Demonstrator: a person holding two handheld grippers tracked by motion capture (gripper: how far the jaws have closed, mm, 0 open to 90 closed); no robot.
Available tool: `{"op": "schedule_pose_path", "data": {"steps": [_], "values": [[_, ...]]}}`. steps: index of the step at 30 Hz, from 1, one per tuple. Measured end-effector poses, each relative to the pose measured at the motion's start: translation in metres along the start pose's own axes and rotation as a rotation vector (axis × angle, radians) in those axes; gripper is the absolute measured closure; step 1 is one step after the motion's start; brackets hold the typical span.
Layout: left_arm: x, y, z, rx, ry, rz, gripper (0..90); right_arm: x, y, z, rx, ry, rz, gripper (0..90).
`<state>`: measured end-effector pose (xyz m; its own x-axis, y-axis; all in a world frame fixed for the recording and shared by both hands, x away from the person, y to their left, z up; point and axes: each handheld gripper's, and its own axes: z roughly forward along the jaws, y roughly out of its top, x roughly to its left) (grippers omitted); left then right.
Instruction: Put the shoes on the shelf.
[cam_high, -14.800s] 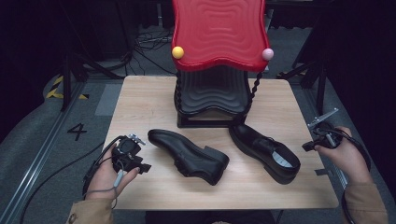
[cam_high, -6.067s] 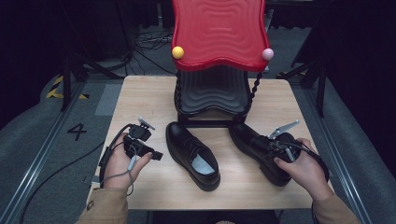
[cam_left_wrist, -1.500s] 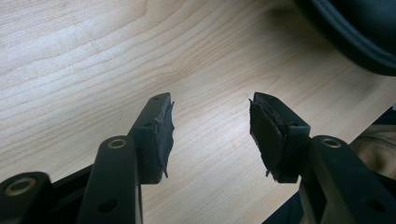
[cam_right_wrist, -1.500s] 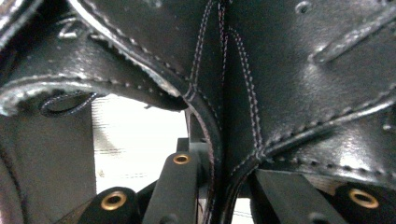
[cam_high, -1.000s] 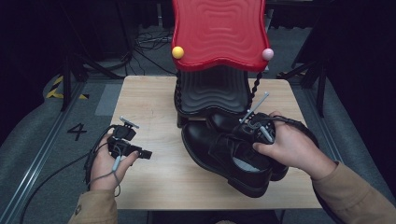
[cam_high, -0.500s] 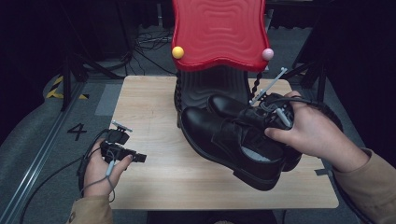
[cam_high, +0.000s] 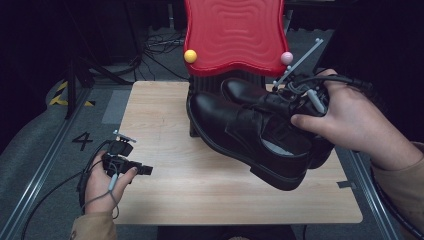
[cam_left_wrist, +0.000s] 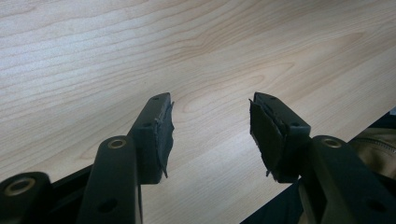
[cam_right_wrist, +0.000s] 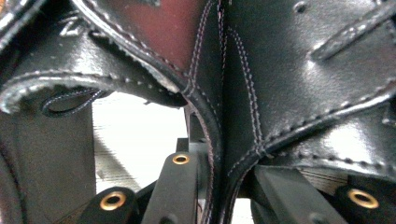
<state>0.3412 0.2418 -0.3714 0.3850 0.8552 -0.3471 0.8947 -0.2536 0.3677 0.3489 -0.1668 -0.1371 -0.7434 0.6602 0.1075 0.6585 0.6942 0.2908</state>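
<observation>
Two glossy black leather shoes (cam_high: 250, 135) are seen, with a pale insole in one. A red wavy-ribbed panel (cam_high: 232, 35) is flanked by yellow (cam_high: 190, 56) and pink (cam_high: 286, 58) balls (table (cam_high: 160, 120): light woodgrain).
</observation>
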Motion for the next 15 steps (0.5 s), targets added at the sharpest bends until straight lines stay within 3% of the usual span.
{"op": "schedule_pose_path", "data": {"steps": [9, 15], "values": [[0.003, 0.003, -0.001, -0.008, -0.01, 0.006, 49.2, 0.003, 0.019, -0.036, -0.051, -0.004, 0.031, 82.8], [0.005, 0.003, 0.0, -0.008, -0.016, 0.004, 49.2, -0.002, 0.037, -0.061, -0.097, -0.056, 0.094, 82.8]]}}
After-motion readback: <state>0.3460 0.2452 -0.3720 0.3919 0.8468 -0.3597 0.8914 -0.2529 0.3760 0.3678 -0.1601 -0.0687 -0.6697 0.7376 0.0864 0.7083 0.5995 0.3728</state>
